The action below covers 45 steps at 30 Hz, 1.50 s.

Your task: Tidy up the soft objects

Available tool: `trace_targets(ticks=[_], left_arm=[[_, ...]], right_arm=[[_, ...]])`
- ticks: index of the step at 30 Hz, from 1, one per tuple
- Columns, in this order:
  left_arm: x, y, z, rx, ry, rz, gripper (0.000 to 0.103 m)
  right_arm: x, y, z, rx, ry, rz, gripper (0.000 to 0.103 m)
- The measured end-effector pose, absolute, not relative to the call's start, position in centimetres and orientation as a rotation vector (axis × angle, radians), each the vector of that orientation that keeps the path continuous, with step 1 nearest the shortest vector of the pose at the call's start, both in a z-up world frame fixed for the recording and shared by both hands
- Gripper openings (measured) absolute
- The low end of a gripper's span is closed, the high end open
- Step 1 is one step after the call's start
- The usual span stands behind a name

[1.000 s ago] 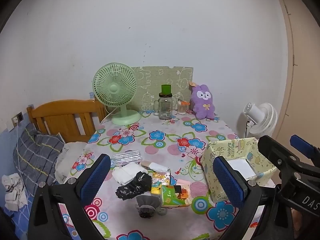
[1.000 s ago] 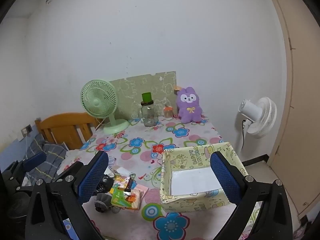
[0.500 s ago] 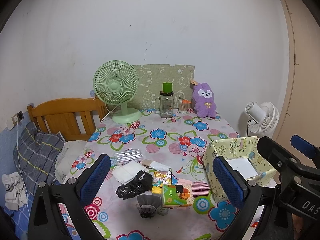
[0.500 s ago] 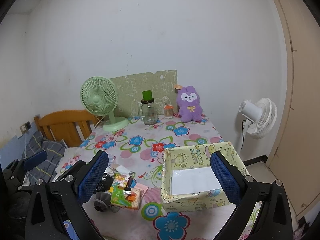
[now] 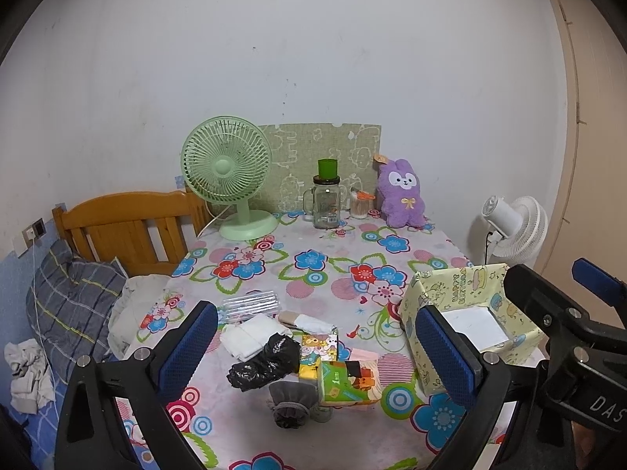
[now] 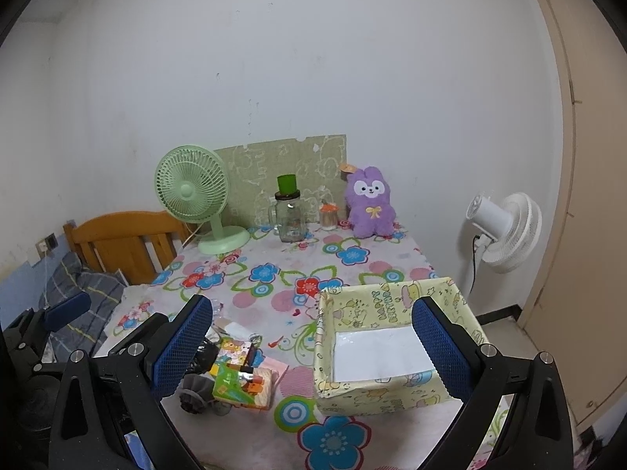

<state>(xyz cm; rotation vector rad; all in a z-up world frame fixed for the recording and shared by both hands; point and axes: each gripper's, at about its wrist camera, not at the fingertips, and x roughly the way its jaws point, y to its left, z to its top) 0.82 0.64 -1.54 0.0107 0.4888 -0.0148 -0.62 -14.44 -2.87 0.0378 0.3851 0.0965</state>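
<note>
Worktop (image 5: pixel 337 274) under floral cloth. Far edge: green fan (image 5: pixel 229 176), glass jar (image 5: pixel 326 205), purple plush (image 5: pixel 401 194). Near right: open yellow box (image 6: pixel 395 337). Near centre cluster: white cloth (image 5: pixel 252 335), black bag (image 5: pixel 266 360), tissue packs (image 5: pixel 345 382), grey pouch (image 5: pixel 292 401).

- A table with a flowered cloth (image 5: pixel 313 270) stands against the wall.
- A yellow cartoon-print paper box (image 6: pixel 392 305) sits at the table's near right.
- Left of the box lies a cluster: a crumpled black plastic bag (image 5: pixel 266 360), a green tissue pack (image 5: pixel 345 382), a grey drawstring pouch (image 5: pixel 292 403) nearest, and folded white cloth (image 5: pixel 250 335) behind the bag.
- Along the far edge, left to right: a green desk fan (image 5: pixel 227 172), a glass mug jar (image 5: pixel 326 203), a purple plush rabbit (image 5: pixel 401 196).
- A wooden headboard (image 5: pixel 125 223) stands left of the table.
</note>
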Motion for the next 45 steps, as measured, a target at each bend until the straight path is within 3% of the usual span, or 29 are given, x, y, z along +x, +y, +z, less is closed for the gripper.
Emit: trace_targets(ticks=[45], left_arm=[[1.8, 1.2, -1.7, -0.003, 0.501, -0.017, 0.101]], right_arm=[[0.6, -13.9, -3.4, 0.055, 0.409, 0.122, 0.101]])
